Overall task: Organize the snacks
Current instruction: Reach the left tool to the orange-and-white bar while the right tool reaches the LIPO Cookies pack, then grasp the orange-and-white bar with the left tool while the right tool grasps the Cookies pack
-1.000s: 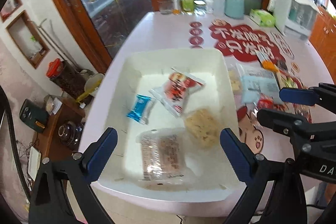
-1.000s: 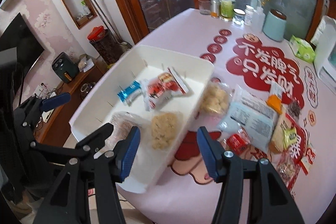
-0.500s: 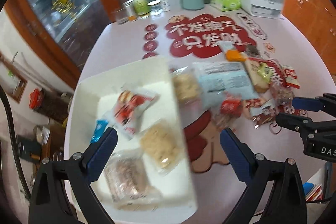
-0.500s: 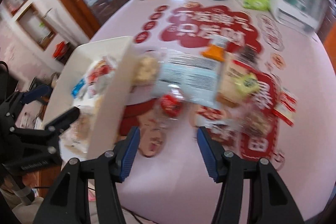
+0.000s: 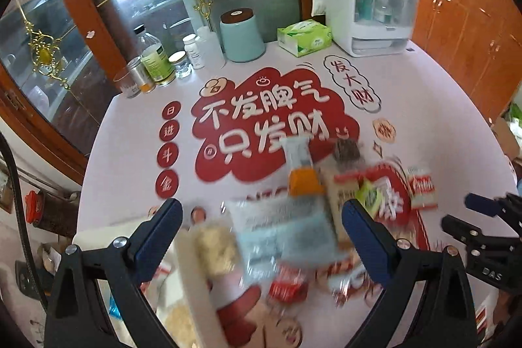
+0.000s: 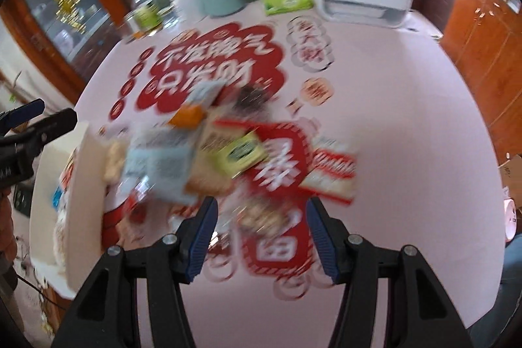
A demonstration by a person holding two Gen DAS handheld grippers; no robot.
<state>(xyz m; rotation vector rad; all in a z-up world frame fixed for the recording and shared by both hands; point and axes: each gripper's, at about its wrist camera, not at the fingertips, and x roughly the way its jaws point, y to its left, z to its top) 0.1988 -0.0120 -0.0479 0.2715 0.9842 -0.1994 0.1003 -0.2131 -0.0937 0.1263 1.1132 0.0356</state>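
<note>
Hovering over loose snack packets (image 5: 287, 230) on the tabletop (image 5: 130, 132) — left gripper (image 5: 261, 237) and right gripper (image 6: 259, 230) both released, empty. White bin (image 6: 83, 185) left. Next, likely: pick one packet — clench, carry binward.

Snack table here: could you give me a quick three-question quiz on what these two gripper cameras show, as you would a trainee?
1. True or false: the left gripper holds a snack.
2. Which lies nearer the white tray: A, the pale blue packet, or B, the red-and-white packet?
3. Fill in: the tissue box is coloured ____.

Key: 1 false, it is open and empty, as is the right gripper; 2 A; 3 green.
</note>
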